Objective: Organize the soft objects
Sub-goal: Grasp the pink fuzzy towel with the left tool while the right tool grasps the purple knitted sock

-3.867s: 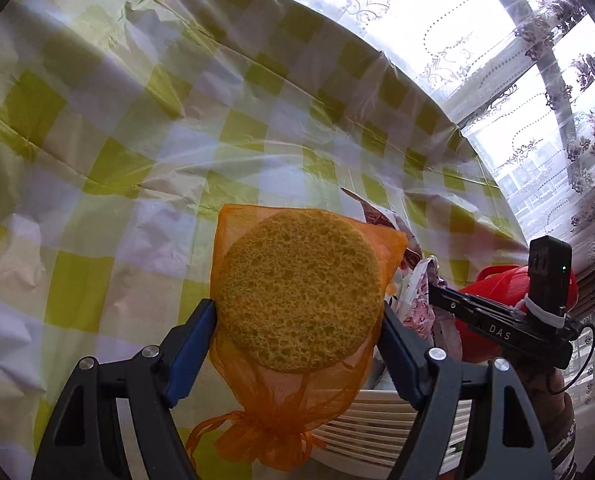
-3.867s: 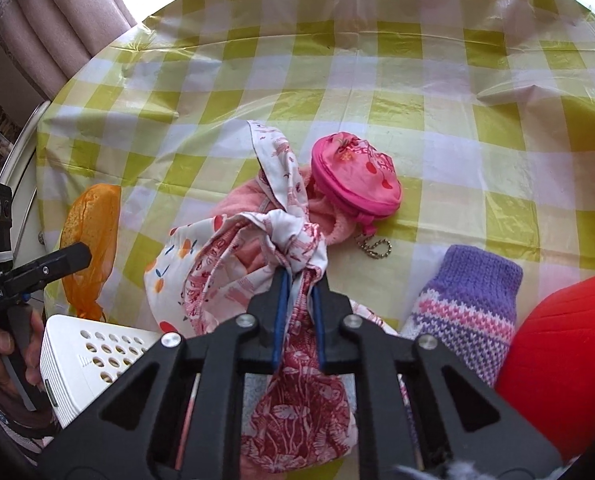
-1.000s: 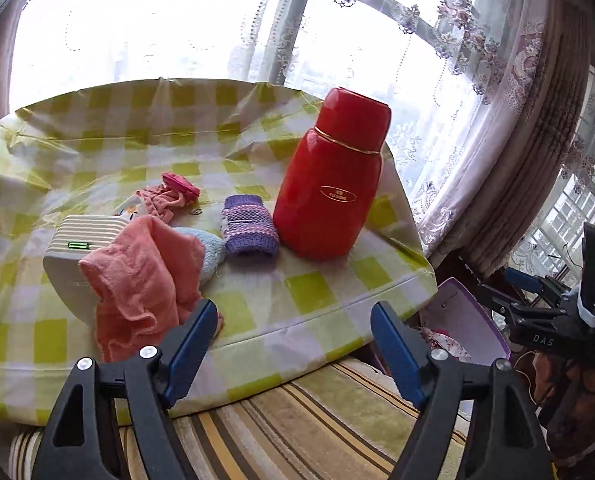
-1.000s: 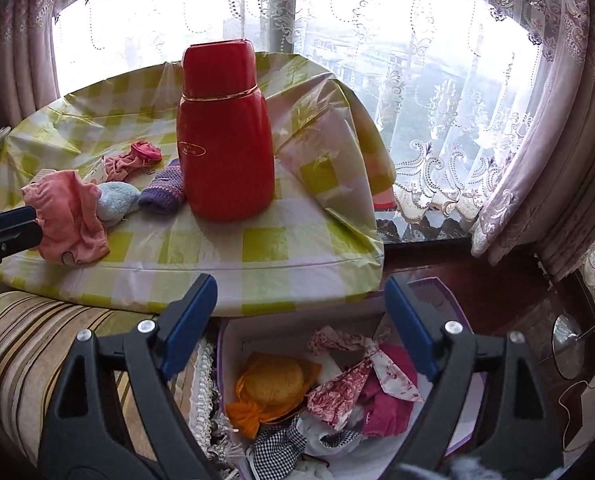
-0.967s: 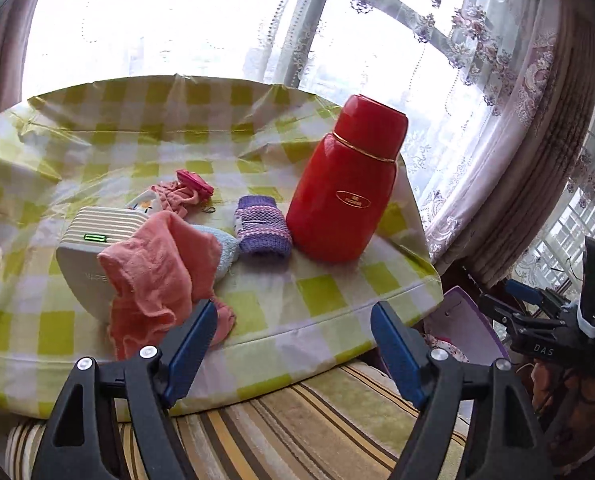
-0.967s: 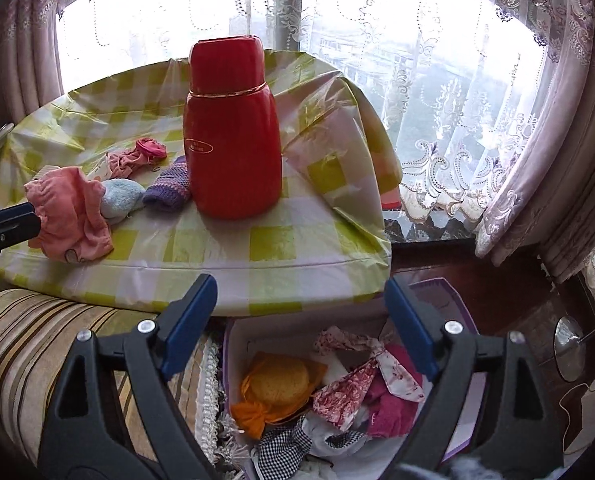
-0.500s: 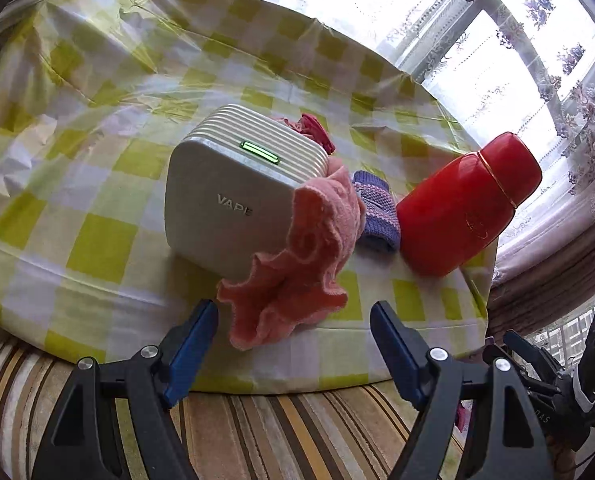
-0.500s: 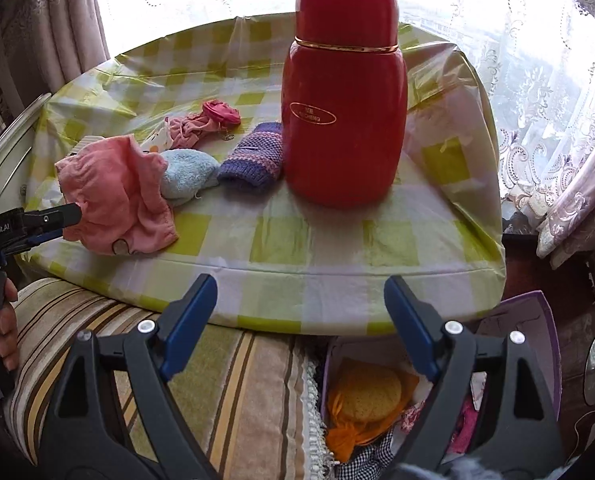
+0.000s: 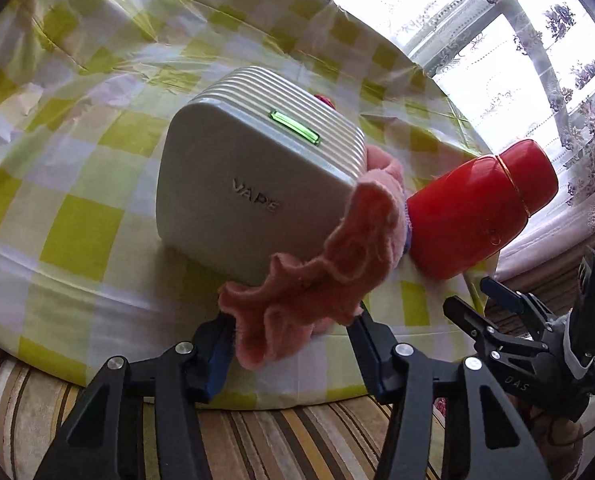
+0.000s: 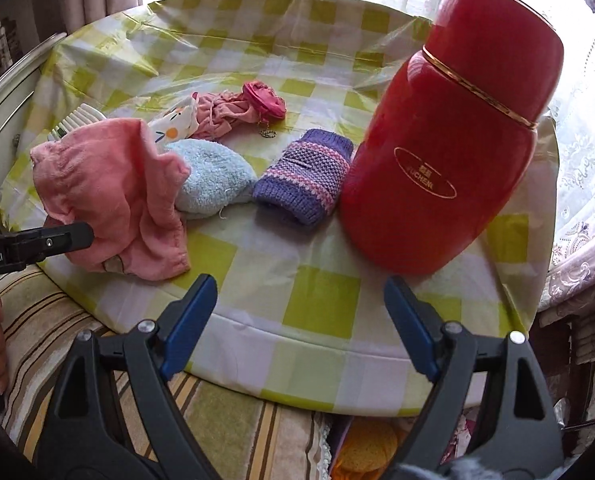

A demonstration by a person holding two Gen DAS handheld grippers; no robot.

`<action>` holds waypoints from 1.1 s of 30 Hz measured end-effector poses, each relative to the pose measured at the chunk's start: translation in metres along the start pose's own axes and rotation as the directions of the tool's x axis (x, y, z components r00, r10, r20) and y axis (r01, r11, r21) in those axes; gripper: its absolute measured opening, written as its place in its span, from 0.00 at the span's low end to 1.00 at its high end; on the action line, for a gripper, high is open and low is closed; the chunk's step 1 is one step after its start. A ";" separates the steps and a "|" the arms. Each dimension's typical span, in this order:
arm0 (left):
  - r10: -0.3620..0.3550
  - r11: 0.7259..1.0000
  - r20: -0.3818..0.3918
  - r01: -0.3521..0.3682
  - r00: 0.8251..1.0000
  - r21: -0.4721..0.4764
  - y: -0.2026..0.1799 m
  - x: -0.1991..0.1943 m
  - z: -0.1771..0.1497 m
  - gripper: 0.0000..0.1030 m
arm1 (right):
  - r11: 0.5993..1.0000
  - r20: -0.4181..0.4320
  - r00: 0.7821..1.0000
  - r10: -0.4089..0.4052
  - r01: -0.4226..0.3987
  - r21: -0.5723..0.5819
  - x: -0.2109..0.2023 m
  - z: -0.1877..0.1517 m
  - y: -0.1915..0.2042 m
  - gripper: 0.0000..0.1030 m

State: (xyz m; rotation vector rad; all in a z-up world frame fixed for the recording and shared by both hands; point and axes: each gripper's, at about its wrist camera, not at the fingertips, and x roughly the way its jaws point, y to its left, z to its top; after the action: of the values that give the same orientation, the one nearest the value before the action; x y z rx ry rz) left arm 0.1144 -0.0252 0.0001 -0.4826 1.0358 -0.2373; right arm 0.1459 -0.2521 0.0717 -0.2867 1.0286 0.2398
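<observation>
A pink cloth [image 9: 321,284] [image 10: 117,196] drapes over the near edge of the checked table [image 10: 321,300]. My left gripper [image 9: 293,344] is open, its fingers on either side of the cloth's hanging hem. My right gripper [image 10: 301,324] is open and empty, just in front of the table edge; it also shows in the left wrist view [image 9: 485,304]. On the table lie a light blue fluffy item [image 10: 213,180], a purple knitted mitten [image 10: 305,176], a pink purse with pink fabric [image 10: 249,108] and a white printed cloth [image 10: 175,126].
A white ribbed box marked VAPE [image 9: 253,196] stands behind the pink cloth. A tall red flask [image 10: 453,152] stands at the table's right. A striped cushion [image 10: 237,416] lies below the table edge. An orange sponge [image 10: 365,452] shows in a bin below.
Both grippers have moved in close to the table. My left gripper now has its fingers around the pink cloth's hem. The bin has dropped almost out of the right wrist view.
</observation>
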 end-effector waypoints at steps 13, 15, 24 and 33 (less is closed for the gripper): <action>-0.090 0.996 0.012 0.090 0.996 0.020 -0.002 0.001 0.000 0.30 | 0.920 0.020 0.983 -0.185 0.180 -0.349 0.063 0.041 0.046 0.79; -0.103 0.994 0.015 0.103 0.995 0.027 -0.003 0.001 0.000 0.28 | 0.911 -0.002 0.981 -0.193 0.179 -0.371 0.073 0.043 0.046 0.72; -0.141 0.989 0.027 0.139 0.990 0.057 -0.006 -0.002 -0.002 0.15 | 0.925 -0.065 0.986 -0.154 0.121 -0.360 0.098 0.044 0.044 0.39; -0.181 0.976 0.066 0.171 0.981 0.134 -0.023 -0.015 -0.004 0.10 | 0.982 -0.018 0.999 -0.049 0.045 -0.185 0.064 0.036 0.026 0.09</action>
State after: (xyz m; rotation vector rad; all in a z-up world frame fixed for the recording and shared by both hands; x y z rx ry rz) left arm 0.1043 -0.0405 0.0209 -0.4639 0.8965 -0.4372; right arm 0.1983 -0.2118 0.0309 -0.4820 1.0223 0.2902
